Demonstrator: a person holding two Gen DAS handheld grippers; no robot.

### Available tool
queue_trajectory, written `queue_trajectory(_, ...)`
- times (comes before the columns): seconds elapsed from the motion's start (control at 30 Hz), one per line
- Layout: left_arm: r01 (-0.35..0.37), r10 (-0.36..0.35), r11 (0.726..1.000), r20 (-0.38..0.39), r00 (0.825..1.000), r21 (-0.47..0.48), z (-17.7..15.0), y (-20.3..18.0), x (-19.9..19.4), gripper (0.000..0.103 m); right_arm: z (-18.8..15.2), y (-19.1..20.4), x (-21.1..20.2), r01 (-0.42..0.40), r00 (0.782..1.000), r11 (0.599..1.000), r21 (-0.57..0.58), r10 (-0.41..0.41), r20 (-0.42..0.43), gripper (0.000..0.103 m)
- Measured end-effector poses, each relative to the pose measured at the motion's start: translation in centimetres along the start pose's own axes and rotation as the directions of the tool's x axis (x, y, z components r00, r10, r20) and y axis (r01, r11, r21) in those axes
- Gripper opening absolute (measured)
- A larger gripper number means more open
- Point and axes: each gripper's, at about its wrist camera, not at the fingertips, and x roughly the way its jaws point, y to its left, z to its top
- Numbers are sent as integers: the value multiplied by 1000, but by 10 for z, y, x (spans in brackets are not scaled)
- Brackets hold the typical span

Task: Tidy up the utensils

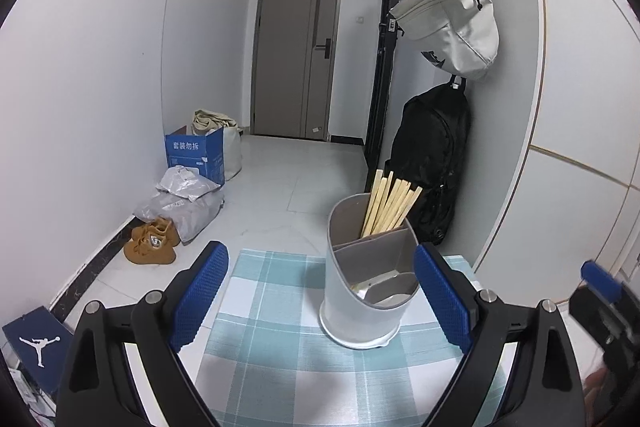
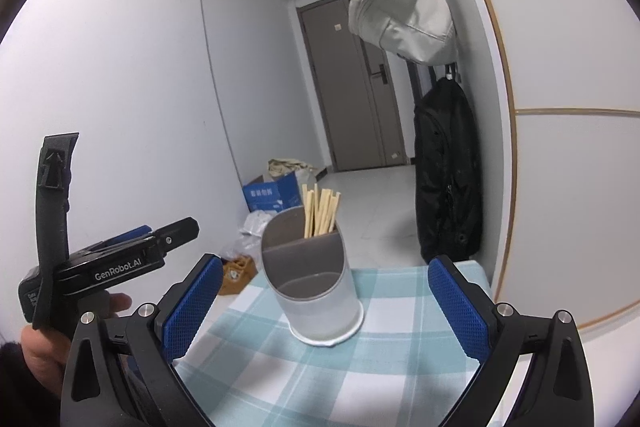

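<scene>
Hallway setup: white walls, grey door [image 1: 296, 51] at the far end, and a small table with a blue-and-white checked cloth [image 1: 280, 343] in front of both cameras. On the cloth stands a grey utensil holder [image 1: 366, 281] with dividers, and a bunch of wooden chopsticks [image 1: 390, 205] stands upright in its back compartment.

What's interesting is how much the two views differ. From the left wrist you can look down into the front compartment and see something pale lying at the bottom, can't tell what it is. Brown shoes [image 1: 152, 241] and a Jordan shoebox [image 1: 34, 343] on the floor only show up there too. From the right wrist the front compartment just looks dim, but you get the left gripper's body from the side, with a hand [image 2: 48, 339] on it.

Left gripper [image 1: 320, 303]: fingers [image 1: 200, 301] wide apart, nothing between them, not touching the holder, which sits ahead and closer to the right-hand pad. Right gripper [image 2: 326, 311]: also spread wide and holding nothing, the holder [image 2: 316, 287] framed between the pads but clear of them. A beige bag [image 2: 404, 11] and a black backpack [image 2: 446, 175] hang on the right wall.
</scene>
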Motion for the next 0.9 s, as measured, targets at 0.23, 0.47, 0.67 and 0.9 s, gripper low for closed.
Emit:
queue_trajectory(0.23, 12, -12, 1000, -20, 1000, 1, -5, 1, -1, 91, -4, 0, 0, -8, 1000, 1000, 10, 8, 0, 103)
queue_trajectory(0.47, 8, -9, 1000, -27, 1000, -9, -4, 5, -1, 91, -4, -3, 1, 6, 1000, 999, 35, -6, 2, 103)
queue_trajectory(0.67, -52, 52, 999, -5, 999, -3, -6, 6, -4, 91, -5, 0, -1, 10, 1000, 1000, 15, -10, -3, 103)
queue_trajectory(0.9, -52, 51, 998, -28, 998, -21, -7, 8, -1, 91, -5, 1, -1, 3, 1000, 1000, 13, -3, 1, 103)
